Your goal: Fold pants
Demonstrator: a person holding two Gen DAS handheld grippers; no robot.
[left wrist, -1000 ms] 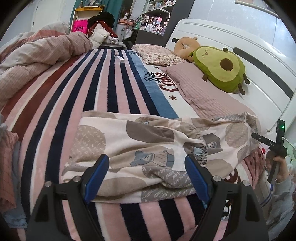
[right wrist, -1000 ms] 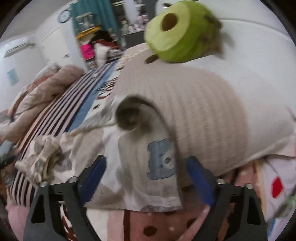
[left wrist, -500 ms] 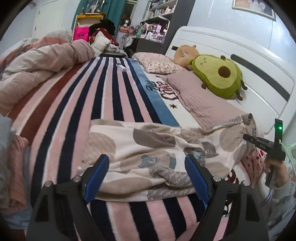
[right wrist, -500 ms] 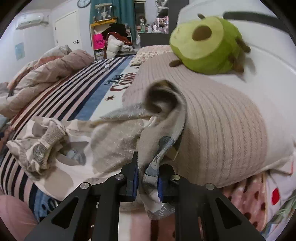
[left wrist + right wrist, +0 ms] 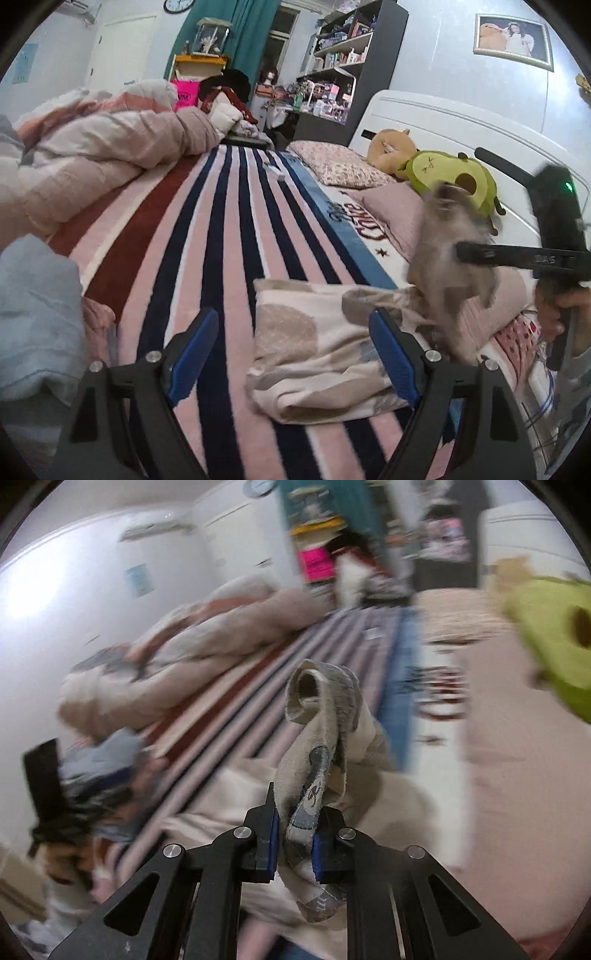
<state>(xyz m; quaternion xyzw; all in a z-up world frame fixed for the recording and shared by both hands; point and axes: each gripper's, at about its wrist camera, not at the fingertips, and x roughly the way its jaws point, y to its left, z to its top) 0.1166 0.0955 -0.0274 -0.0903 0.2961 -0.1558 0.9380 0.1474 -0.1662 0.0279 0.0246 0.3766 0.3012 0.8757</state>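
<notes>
The cream pants [image 5: 317, 350] with brown dots and bear prints lie crumpled on the striped bed. My left gripper [image 5: 291, 350] is open and empty, its blue pads just above the pants' near left part. My right gripper [image 5: 293, 843] is shut on one end of the pants [image 5: 317, 746] and holds it lifted, the cloth bunched and curled above the jaws. In the left wrist view the right gripper [image 5: 461, 254] shows at the right with the raised, blurred cloth [image 5: 447, 258] hanging from it.
A striped blanket [image 5: 221, 240] covers the bed. A bunched duvet [image 5: 92, 162] lies at the left. Pillows [image 5: 340, 170] and an avocado plush [image 5: 454, 184] sit by the white headboard [image 5: 443, 129]. Blue and pink clothes [image 5: 37, 314] lie at the near left.
My right gripper closed on the pants' end by the pillow, then lifted it and swung left. My left gripper stayed open and shifted left, away from the middle of the pants.
</notes>
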